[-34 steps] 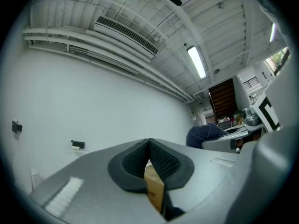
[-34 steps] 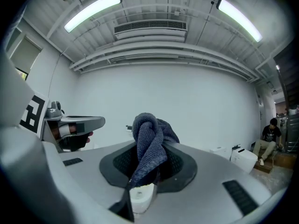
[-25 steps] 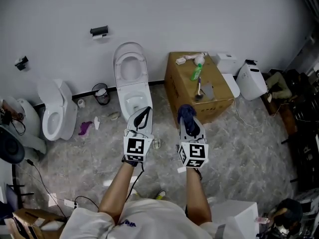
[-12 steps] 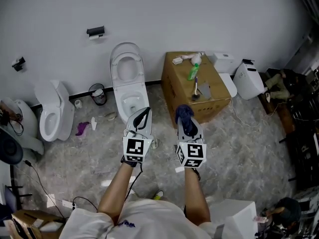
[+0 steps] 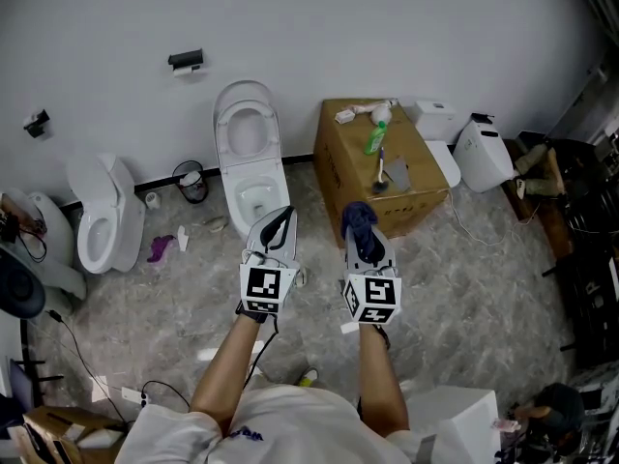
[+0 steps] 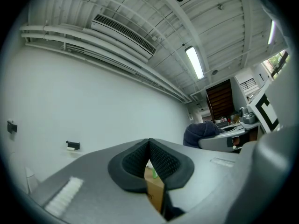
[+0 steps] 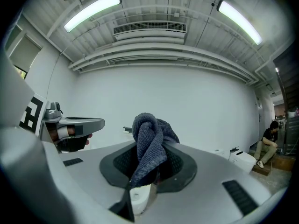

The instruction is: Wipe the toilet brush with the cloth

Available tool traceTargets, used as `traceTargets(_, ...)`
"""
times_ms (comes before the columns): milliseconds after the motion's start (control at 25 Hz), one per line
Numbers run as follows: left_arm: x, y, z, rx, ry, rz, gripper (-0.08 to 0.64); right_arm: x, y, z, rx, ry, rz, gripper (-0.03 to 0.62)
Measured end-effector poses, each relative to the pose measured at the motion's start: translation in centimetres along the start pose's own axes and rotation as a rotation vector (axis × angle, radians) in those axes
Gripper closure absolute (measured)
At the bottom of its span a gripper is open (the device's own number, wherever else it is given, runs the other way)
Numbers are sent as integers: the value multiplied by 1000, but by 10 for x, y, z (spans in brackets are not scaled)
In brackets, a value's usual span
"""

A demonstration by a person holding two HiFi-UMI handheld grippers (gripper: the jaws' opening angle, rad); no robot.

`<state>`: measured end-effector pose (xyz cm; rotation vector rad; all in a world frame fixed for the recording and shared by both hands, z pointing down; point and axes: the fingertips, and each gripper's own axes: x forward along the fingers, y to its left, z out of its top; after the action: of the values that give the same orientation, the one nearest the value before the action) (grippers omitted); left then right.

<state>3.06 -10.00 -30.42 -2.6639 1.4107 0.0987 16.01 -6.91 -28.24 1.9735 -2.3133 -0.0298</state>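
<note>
The brush (image 5: 382, 169) lies on top of a cardboard box (image 5: 360, 180) that stands on the floor (image 5: 464, 288) against the wall, ahead of the person and slightly to the right. It is a thin thing with a blue handle, lying roughly front to back; its head is too small to make out. Just beside it on the box top are a green bottle (image 5: 375, 141), a grey flat piece (image 5: 401, 174) and a white thing (image 5: 353, 114) near the back edge.

The cloth (image 5: 360, 218), dark blue and bunched, is pinched in the jaws of the right gripper (image 5: 364, 234). In the right gripper view the cloth (image 7: 149, 134) stands up in a twisted fold between the pads, which close on its lower part. The right gripper is held over the floor, near the front of the box but apart from the brush.

The left gripper (image 5: 280, 217) is level with it, just to the left. Its jaws are pressed together at the tips with nothing between them; in the left gripper view the left gripper (image 6: 149, 146) shows only a narrow slit below the tips, with the box and bottle far behind.

A white toilet (image 5: 250, 153) with its seat up stands left of the box, a small bin (image 5: 191, 180) beside it, and a second toilet (image 5: 102, 216) further left.
</note>
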Motion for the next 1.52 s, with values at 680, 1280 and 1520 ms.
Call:
traceTargets(680,-8,4,-4,-35,1,8,558,-6,1,-5,-4,12,-8,502)
traceTargets(1280,-10,6,-5,-24,18,-27,558,-2,10,-4,-10,23,0,502)
traceTargets(1520,-14,6,-10,-25,30,-39,558,-3,16,-4,-18,29,8,502)
